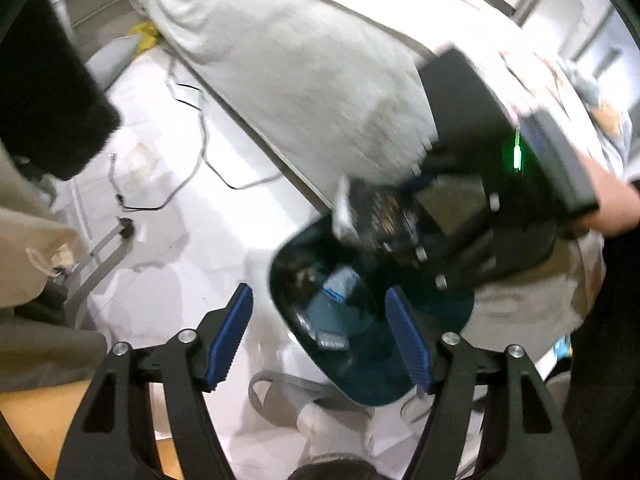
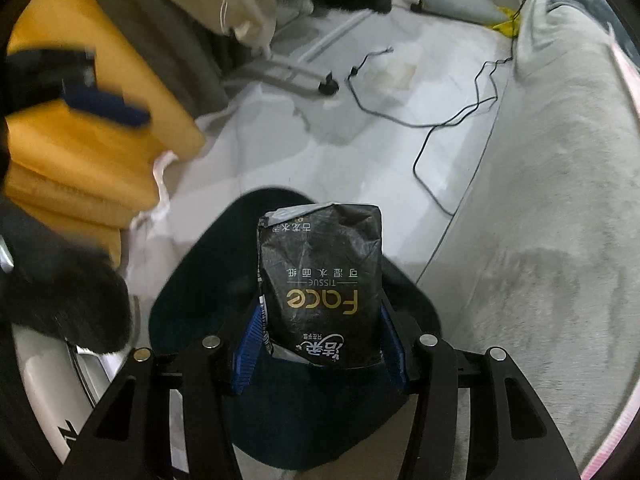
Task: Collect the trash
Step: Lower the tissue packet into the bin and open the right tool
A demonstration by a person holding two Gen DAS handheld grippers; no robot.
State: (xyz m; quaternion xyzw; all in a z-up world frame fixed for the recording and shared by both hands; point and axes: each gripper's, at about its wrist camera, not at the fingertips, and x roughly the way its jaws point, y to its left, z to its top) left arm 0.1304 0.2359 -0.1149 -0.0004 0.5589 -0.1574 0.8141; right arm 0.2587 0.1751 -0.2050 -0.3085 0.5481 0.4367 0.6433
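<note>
- The right gripper [image 2: 320,344] points steeply down and clamps a black tissue pack [image 2: 320,284] (gold "Face" lettering, crumpled, top torn) between its blue pads [image 2: 250,348], one pad pressed against each side of the pack.
- The pack hangs over the open mouth of a dark bin [image 2: 192,288], its far end above the rim nearest the floor [image 2: 340,152]; whether it touches the bin cannot be told.
- The left wrist view shows the same pack [image 1: 370,212], blurred, at the bin's [image 1: 448,312] upper edge, held by the right gripper [image 1: 404,236], with a hand [image 1: 616,208] behind it at the frame's right edge.
- The left gripper [image 1: 320,340] stands with its jaws well apart and nothing between its pads [image 1: 228,340]; it hangs above the bin's near side.
- Inside the bin lie scraps: a blue-and-white wrapper [image 1: 340,282] near the middle and a silvery piece [image 1: 330,340] closer to the near rim.
- The bin stands on the pale floor [image 1: 192,216], beside the edge of a grey bed [image 2: 560,208].
- A thin cable [image 2: 452,116] trails across the floor from the bed's edge toward a castor [image 2: 329,87] of a wheeled frame.
- A yellow cushion [image 2: 92,140] sits at the floor's left side in the right wrist view, with the left gripper [image 2: 96,100] blurred in front of it.
</note>
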